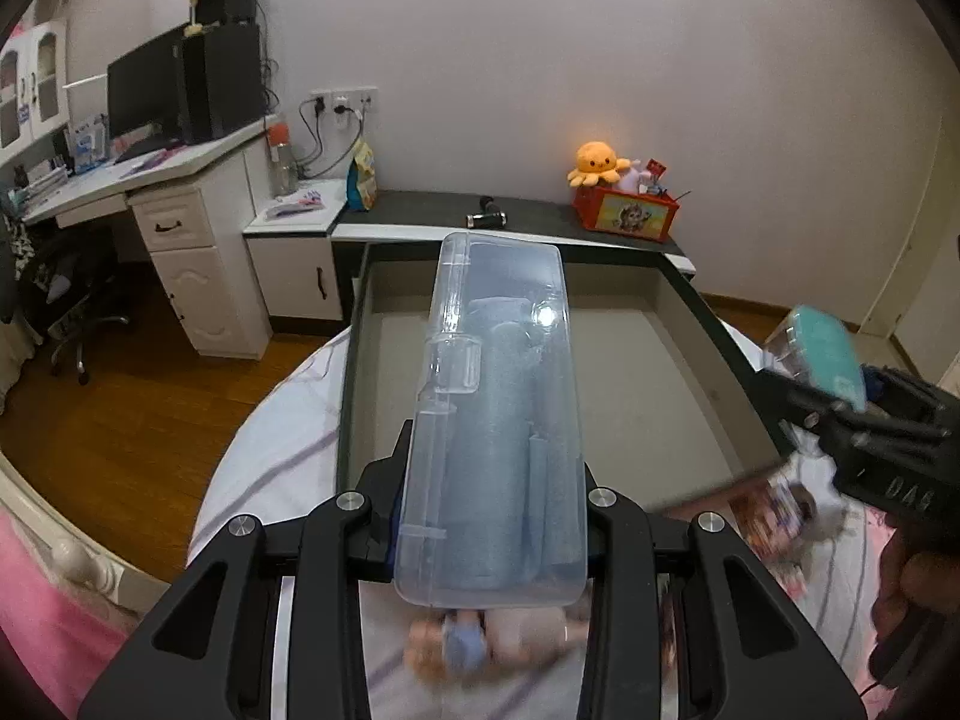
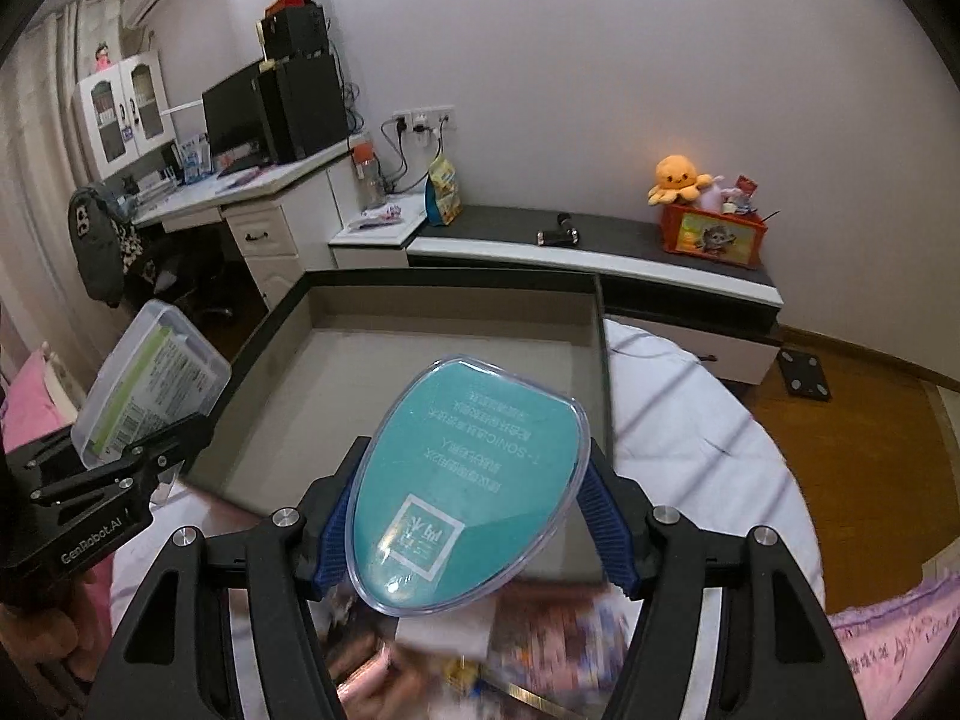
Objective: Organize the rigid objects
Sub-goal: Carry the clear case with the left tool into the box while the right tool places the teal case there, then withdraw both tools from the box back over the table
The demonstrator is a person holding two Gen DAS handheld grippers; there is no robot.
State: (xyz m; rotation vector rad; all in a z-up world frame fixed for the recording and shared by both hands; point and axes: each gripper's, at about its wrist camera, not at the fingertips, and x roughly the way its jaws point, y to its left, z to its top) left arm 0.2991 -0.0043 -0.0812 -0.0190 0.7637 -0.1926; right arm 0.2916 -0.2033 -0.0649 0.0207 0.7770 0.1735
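Clear box (image 1: 492, 420) clenched in left claw (image 1: 489, 516), teal case (image 2: 468, 480) in right claw (image 2: 474, 540), clutter below blurred

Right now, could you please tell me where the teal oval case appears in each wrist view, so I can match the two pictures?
Left wrist view: the teal oval case is at the far right edge, held in the right gripper.
Right wrist view: it fills the lower centre, clamped between the gripper's blue pads, in front of the open drawer.
Shared landmark: the orange octopus plush on the red box against the wall.
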